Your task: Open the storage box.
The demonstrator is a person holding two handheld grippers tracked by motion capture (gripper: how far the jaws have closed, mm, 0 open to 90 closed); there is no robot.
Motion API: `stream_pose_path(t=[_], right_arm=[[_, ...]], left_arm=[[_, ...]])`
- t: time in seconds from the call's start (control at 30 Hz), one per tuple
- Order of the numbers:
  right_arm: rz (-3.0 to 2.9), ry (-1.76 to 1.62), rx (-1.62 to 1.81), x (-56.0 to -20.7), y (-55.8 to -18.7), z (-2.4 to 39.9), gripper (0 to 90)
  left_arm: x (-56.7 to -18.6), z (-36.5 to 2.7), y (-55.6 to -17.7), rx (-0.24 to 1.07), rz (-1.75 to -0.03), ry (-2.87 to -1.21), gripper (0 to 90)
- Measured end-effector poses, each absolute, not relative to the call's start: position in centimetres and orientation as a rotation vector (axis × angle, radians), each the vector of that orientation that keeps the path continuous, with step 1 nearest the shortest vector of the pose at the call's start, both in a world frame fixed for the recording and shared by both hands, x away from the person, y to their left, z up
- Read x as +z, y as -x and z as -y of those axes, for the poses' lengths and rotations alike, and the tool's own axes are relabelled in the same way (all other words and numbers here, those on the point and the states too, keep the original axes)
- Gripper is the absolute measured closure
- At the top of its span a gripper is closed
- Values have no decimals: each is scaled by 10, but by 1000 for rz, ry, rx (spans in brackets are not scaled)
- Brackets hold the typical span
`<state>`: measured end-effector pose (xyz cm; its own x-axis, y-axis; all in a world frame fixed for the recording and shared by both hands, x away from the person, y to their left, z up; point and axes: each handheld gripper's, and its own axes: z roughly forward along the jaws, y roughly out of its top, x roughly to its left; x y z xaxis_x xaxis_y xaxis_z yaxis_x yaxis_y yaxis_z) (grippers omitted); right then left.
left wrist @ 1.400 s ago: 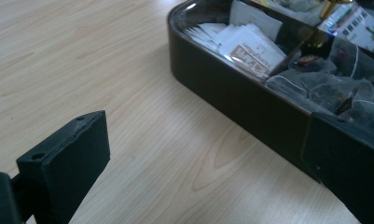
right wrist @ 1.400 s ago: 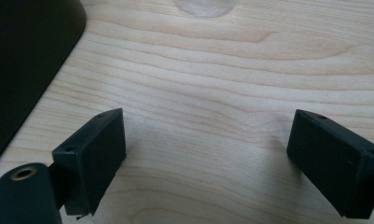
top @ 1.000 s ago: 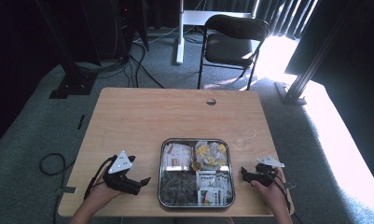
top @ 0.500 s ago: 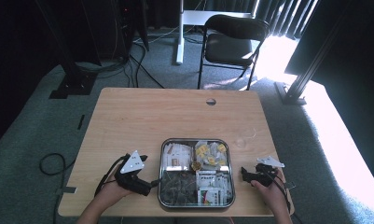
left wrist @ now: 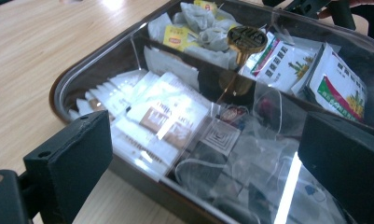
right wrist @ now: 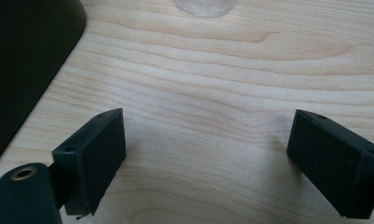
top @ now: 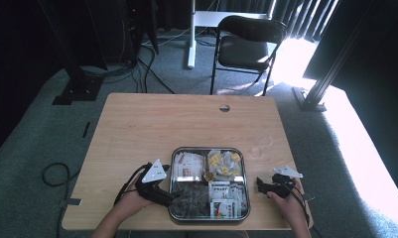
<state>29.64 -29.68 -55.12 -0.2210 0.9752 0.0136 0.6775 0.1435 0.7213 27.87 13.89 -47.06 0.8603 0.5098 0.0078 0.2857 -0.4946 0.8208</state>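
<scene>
Here the left gripper (top: 167, 198) sat at the left rim of the compartment tray (top: 171, 171), its jaws spread wide and holding nothing; in the left gripper view they bracketed the near compartment of clear wrappers (left wrist: 250, 186). The tray stood near the front edge of the table (top: 152, 124), between the two hands. The right gripper (top: 261, 185) rested well apart from the tray on its right side, jaws likewise apart over bare wood.

Risk, as judged: the wrappers were thin, glossy and overlapping, so a closing pinch could gather several at once or slide off. A jaw catching the rim could shove the tray toward the table edge, since nothing braced it. The brass knob (left wrist: 246, 39) at the tray centre stood clear of the jaws.

The surface was pale wood-grain laminate with a cable hole (top: 225, 107). Beyond it stood a folding chair (top: 246, 44) on grey carpet, with dark curtains behind and strong sunlight at right.
</scene>
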Motion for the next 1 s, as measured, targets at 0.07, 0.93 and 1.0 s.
stream_pose_path(t=[0.07, 0.93, 1.0], right_arm=[[-1963, -1577, 849, -551, -296, 297, 108], [-1963, -1577, 850, -551, -296, 297, 108], [-1962, -1578, 850, -551, -296, 297, 108]], left_arm=[[-470, -137, -279, 302, -567, -2121, 33], [-472, -90, -293, 286, -485, -2172, 141], [-472, -87, -294, 277, -476, -2177, 155]])
